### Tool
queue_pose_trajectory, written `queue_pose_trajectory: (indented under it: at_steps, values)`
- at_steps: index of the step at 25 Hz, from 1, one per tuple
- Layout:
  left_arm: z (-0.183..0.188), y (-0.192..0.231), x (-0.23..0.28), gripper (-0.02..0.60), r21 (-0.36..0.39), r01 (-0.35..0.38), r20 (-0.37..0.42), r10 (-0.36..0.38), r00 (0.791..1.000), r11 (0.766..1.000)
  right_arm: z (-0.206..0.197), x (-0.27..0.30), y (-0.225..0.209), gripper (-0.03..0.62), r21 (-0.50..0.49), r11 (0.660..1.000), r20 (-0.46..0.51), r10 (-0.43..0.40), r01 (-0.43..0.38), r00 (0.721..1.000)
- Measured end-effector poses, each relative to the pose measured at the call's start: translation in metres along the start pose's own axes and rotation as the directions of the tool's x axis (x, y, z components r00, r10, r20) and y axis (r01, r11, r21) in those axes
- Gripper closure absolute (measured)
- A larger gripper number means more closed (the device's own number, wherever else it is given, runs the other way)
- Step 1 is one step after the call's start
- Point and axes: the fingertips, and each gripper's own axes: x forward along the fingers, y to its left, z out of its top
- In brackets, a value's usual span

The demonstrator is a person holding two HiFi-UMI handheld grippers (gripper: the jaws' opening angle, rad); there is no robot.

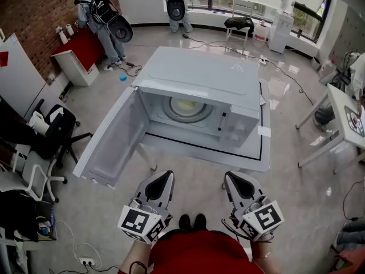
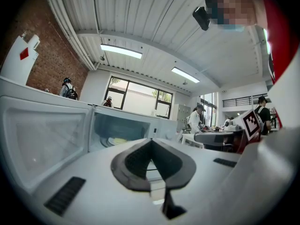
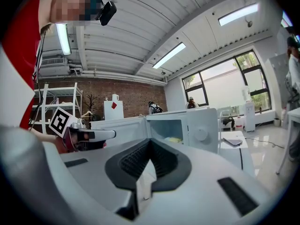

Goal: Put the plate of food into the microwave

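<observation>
The plate of food sits inside the microwave, well ahead of both sets of jaws, so the placing looks done. The left gripper and right gripper are clenched on nothing. The door, ahead and left of the left jaws, stands open; closing it may be all that remains. The microwave rests on a white worktop over a glossy floor, with a brick wall far left.

Red top, black shoes; white, black-padded tongs bear marker cubes.
</observation>
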Motion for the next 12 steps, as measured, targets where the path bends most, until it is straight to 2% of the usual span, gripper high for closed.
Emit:
queue_pose_trajectory:
  at_steps: [7, 12]
  values:
    - [0.0006, -0.0054, 0.0013, 0.574, -0.010, 0.006, 0.002, -0.006, 1.000, 1.000, 0.0042, -0.0025, -0.0044, 0.580, -0.027, 1.000, 0.008, -0.007, 0.008, 1.000]
    - [0.0039, -0.0033, -0.0004, 0.574, -0.044, -0.002, 0.013, 0.002, 1.000, 0.999, 0.0054, -0.0023, -0.0008, 0.580, -0.041, 0.999, 0.012, 0.003, -0.003, 1.000]
